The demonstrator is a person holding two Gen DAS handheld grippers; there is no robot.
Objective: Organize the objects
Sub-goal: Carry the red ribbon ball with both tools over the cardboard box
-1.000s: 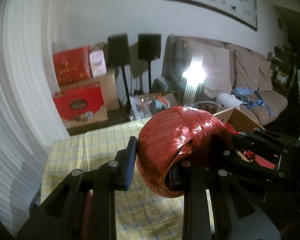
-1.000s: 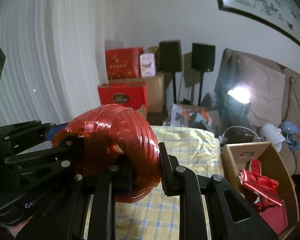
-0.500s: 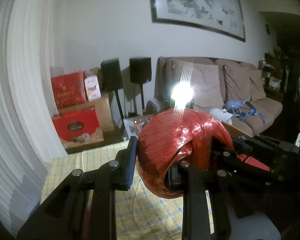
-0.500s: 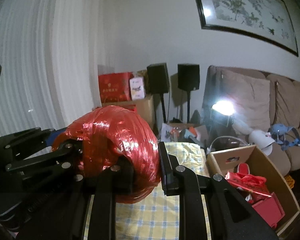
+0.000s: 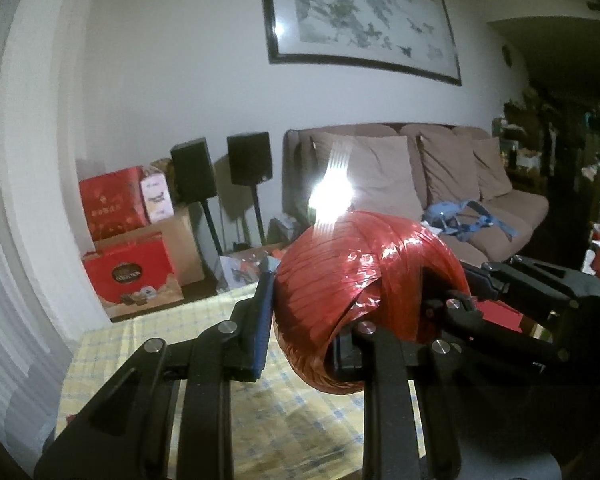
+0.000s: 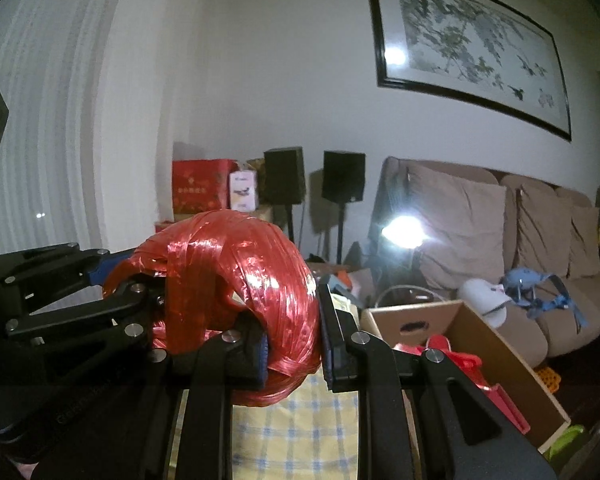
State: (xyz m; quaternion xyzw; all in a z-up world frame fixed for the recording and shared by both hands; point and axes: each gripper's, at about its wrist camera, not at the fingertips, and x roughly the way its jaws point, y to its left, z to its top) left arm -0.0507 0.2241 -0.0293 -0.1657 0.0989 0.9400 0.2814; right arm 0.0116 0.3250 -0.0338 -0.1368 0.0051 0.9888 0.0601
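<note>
Both tongs clamp a red ball of twine [image 5: 364, 292] at frame centre, above the checked table [image 5: 140, 360]: left tongs [image 5: 300, 320] on one wall, right tongs [image 6: 292, 336] opposite; cardboard box [image 6: 480, 332] lower right.

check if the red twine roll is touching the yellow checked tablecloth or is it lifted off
Apart. In the right wrist view the red twine roll hangs between both grippers, and the tablecloth shows below its underside.
</note>
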